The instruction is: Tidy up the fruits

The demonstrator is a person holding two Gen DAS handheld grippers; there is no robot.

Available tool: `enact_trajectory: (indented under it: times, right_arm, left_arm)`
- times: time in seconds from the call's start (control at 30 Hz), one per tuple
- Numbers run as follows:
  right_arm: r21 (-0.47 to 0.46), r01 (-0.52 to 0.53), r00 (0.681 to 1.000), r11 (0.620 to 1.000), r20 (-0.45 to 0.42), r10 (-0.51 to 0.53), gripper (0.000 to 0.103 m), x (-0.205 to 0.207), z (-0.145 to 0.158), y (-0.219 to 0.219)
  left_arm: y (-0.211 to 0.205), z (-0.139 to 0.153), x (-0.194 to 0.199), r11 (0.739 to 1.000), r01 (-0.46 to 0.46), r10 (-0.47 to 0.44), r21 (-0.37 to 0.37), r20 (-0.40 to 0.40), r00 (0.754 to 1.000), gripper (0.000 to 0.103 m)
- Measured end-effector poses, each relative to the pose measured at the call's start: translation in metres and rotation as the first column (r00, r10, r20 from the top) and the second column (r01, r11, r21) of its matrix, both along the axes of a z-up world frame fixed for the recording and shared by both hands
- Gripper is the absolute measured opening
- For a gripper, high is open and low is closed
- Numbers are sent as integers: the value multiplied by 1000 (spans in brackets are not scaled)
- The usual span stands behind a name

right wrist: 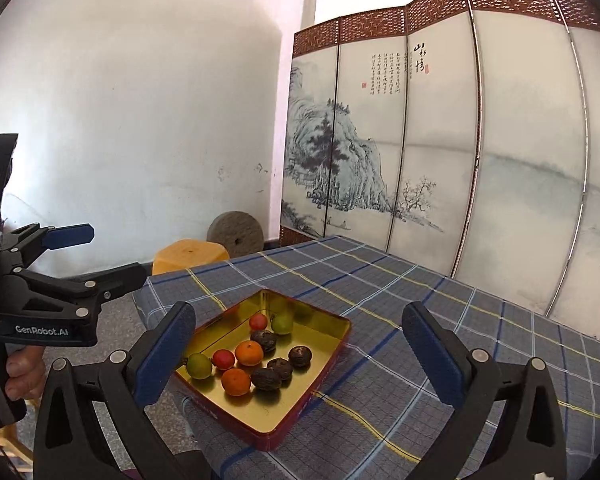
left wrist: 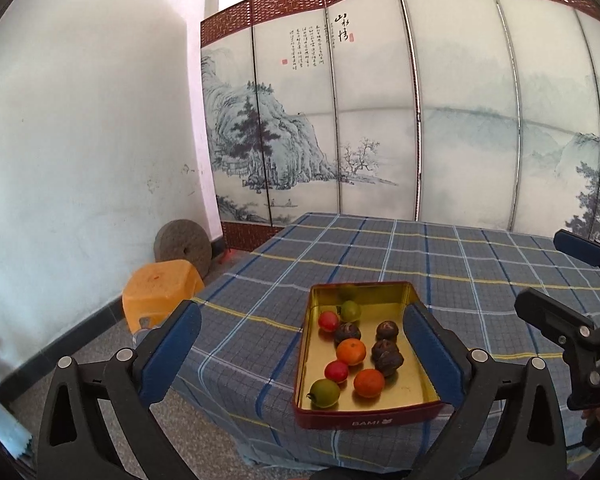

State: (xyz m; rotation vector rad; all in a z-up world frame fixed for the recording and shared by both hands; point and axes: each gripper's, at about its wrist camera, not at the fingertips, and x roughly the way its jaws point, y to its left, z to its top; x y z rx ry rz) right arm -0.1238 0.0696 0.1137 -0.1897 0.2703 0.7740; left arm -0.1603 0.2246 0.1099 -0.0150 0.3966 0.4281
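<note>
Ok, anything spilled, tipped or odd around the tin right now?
Nothing spilled: every fruit sits inside the tin. One oddity: the tin lies skewed to the plaid tablecloth and close to its near edge.

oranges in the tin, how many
2 oranges: one in the middle of the tin, one nearer the front wall. None looks hidden.

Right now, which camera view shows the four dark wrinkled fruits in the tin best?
The left wrist view: all four dark wrinkled fruits lie apart enough to count inside the tin. In the right wrist view they are also visible, but smaller and more bunched, with an orange close against one.
</note>
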Motion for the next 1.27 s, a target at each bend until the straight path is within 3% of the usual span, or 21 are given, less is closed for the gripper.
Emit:
enact_trajectory:
  times: [0.5, 0.87, 1.1, 1.27]
  right_arm:
    - [30, 49, 997, 998, 54, -50, 103, -25, 14, -37]
    - [27, 79, 996, 997, 45, -80, 103, -25, 12, -50]
    - [-41, 141, 990, 989, -24, -142, 103, 17, -14, -76]
    - [-175, 251, 946, 952, -162, -279, 103, 91, -65, -116]
  left_arm:
    - [-29, 26, -23, 999, 27, -28, 28, 62, 998, 102]
    - [-41, 30, -20, 997, 77, -77, 12, 38, 996, 103]
    - [-55, 29, 4, 994, 111, -110, 20, -21, 994, 103]
    - [-63, 26, 18, 994, 109, -107, 29, -51, 993, 103]
